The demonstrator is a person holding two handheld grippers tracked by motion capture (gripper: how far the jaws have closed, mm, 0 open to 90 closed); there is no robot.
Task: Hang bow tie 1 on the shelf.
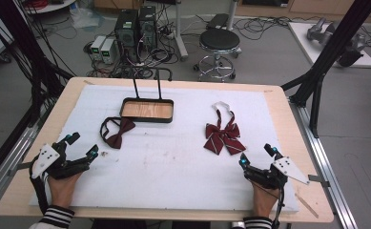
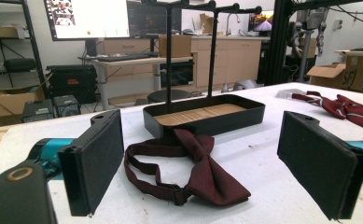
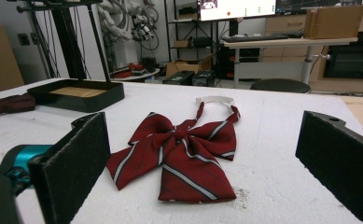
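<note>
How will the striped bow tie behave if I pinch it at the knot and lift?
The striped bow tie lies flat and looks like thin fabric, so its wings would probably droop. Its white neck strap trails loose behind and would likely dangle. It looks light; the open right gripper should lift it easily.

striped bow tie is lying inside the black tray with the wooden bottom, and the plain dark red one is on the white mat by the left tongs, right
Not quite. The striped bow tie lies on the white mat, apart from the black tray, in front of the right tongs. The high view shows this. The tray's wooden bottom is bare. The plain dark red bow tie is indeed on the mat by the left tongs.
</note>
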